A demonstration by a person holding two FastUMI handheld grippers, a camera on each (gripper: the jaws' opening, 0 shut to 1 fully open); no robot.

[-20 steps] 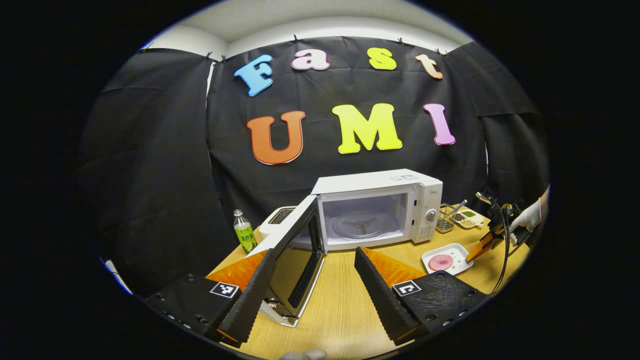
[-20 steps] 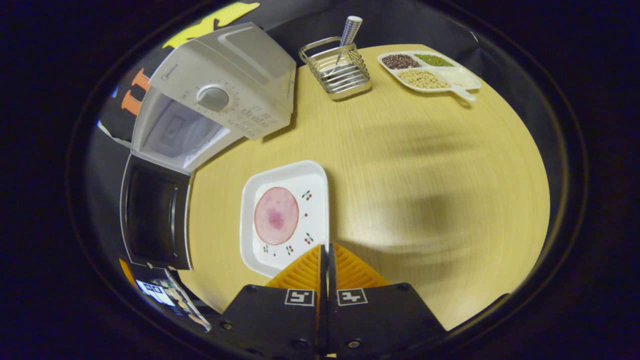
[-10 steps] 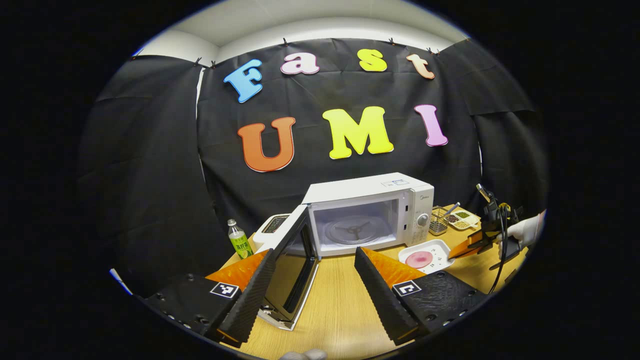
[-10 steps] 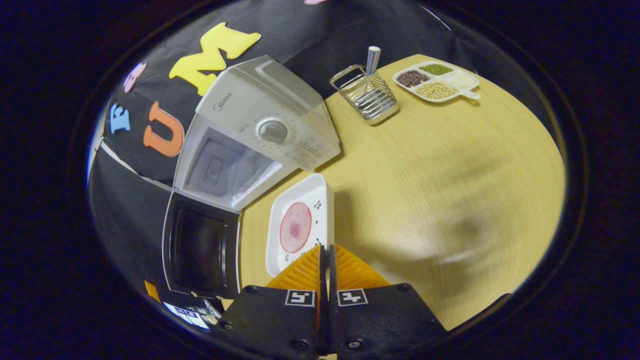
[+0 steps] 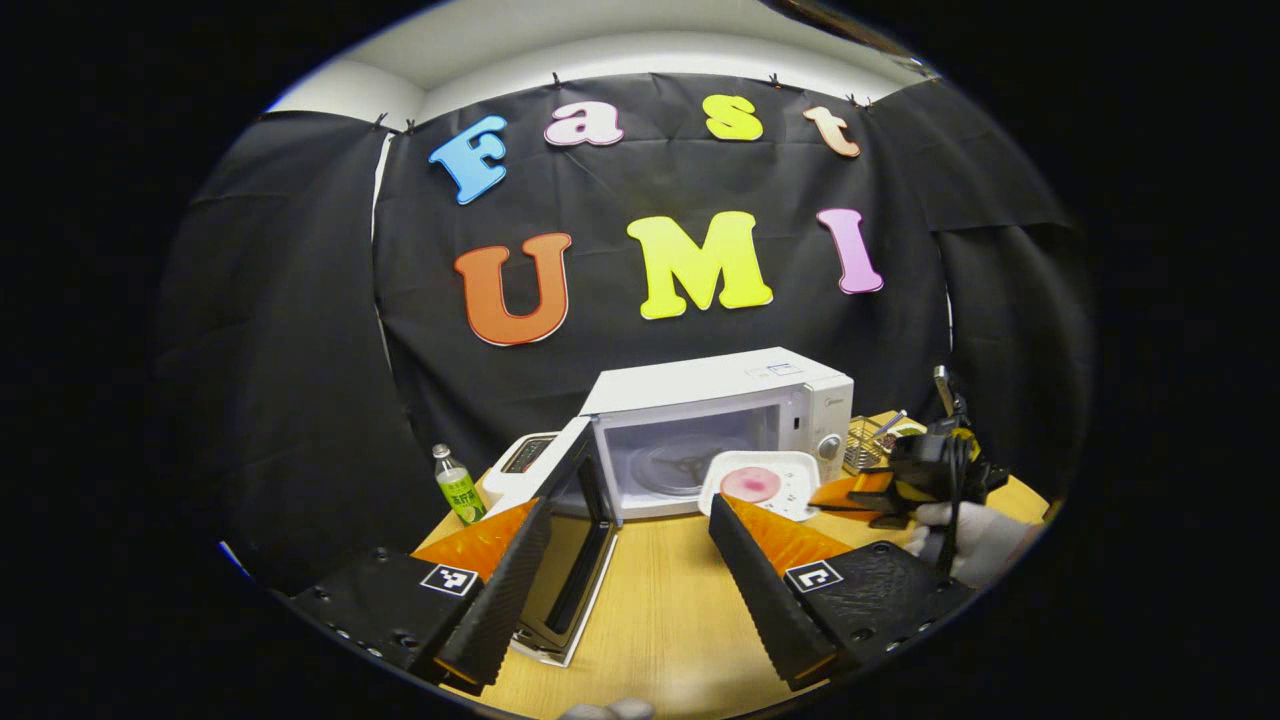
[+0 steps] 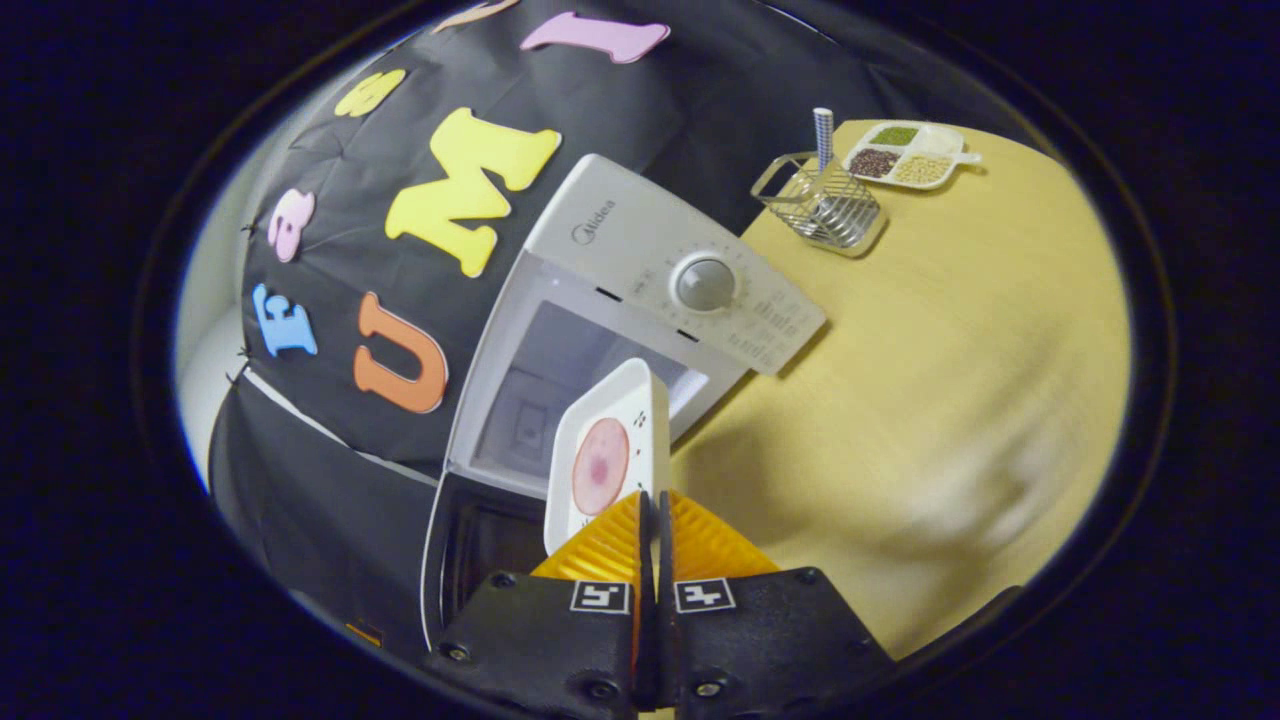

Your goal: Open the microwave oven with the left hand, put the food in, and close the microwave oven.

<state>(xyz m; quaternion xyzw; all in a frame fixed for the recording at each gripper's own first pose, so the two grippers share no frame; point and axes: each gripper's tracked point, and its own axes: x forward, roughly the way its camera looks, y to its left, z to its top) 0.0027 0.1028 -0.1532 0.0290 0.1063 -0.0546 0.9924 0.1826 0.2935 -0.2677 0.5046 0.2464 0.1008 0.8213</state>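
The white microwave (image 5: 740, 385) (image 6: 640, 250) stands at the back of the table with its door (image 5: 575, 545) (image 6: 480, 540) swung wide to the left and the cavity (image 5: 665, 460) open. A white square plate (image 5: 765, 480) (image 6: 610, 450) carrying a pink round slice (image 5: 750, 484) (image 6: 598, 466) hangs in the air in front of the opening. My right gripper (image 6: 652, 500) (image 5: 830, 493) is shut on the plate's edge, held by a gloved hand (image 5: 975, 540). My left gripper (image 5: 625, 535) is open near the front of the table, with nothing between its fingers.
A green drink bottle (image 5: 458, 487) and a white appliance (image 5: 520, 462) stand left of the microwave. A wire rack (image 6: 825, 205) (image 5: 868, 440) with a striped straw and a divided dish of beans (image 6: 905, 155) sit at the back right. The wooden table (image 6: 930, 350) stretches to the right.
The right gripper has lifted the plate off the table and carried it to the front of the microwave opening. The left gripper has drawn back a little and stays open.
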